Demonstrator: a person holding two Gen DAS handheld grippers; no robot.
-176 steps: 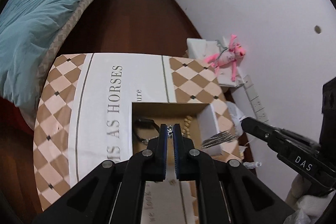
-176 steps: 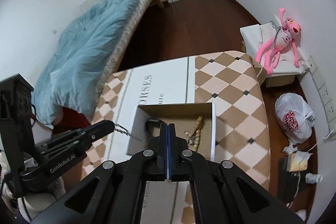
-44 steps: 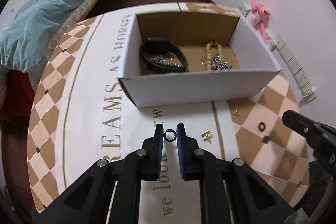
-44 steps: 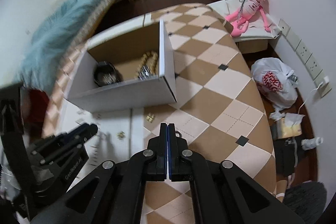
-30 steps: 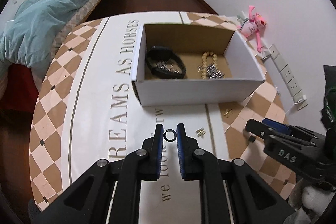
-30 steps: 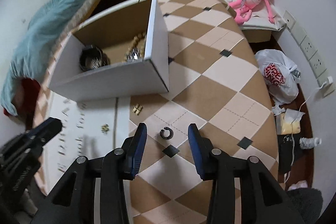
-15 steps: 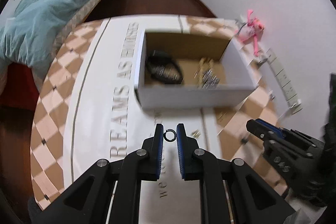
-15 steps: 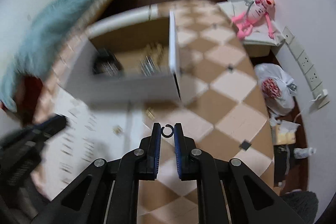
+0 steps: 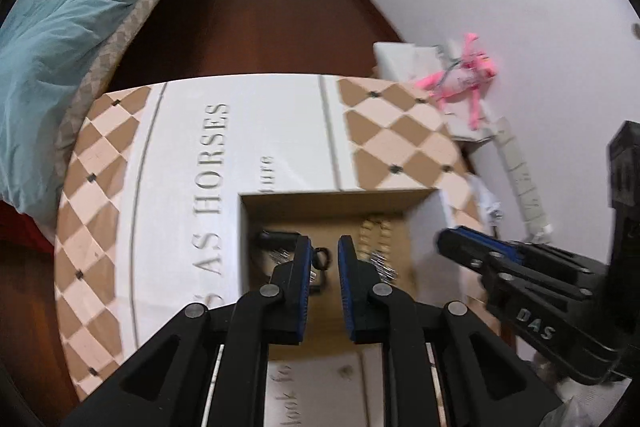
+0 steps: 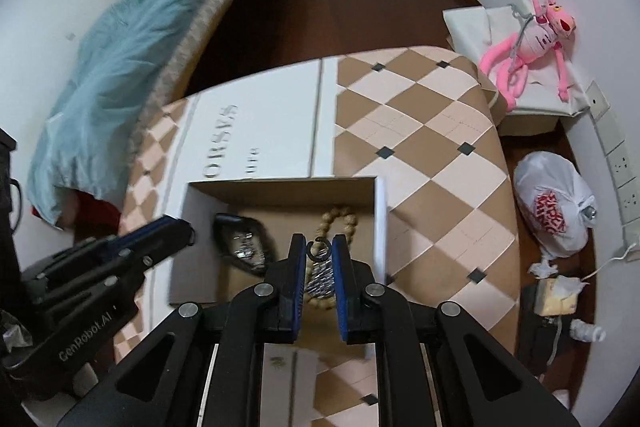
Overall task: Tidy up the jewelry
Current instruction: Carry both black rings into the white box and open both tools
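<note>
Left gripper (image 9: 322, 253) low in middle of frame, pads pinching small dark ring (image 9: 322, 254). Ring hangs over open cardboard box (image 9: 336, 199). Right gripper (image 10: 319, 253) low in middle of its frame, pads pinching open dark ring (image 10: 319, 247), also over box. Inside box: black band (image 10: 240, 243) on left, bead bracelet (image 10: 340, 219) on right, shiny pile (image 10: 320, 281) below beads. Box sits on checked table (image 10: 432, 147). Pink toy (image 10: 532, 39) at upper right.
</note>
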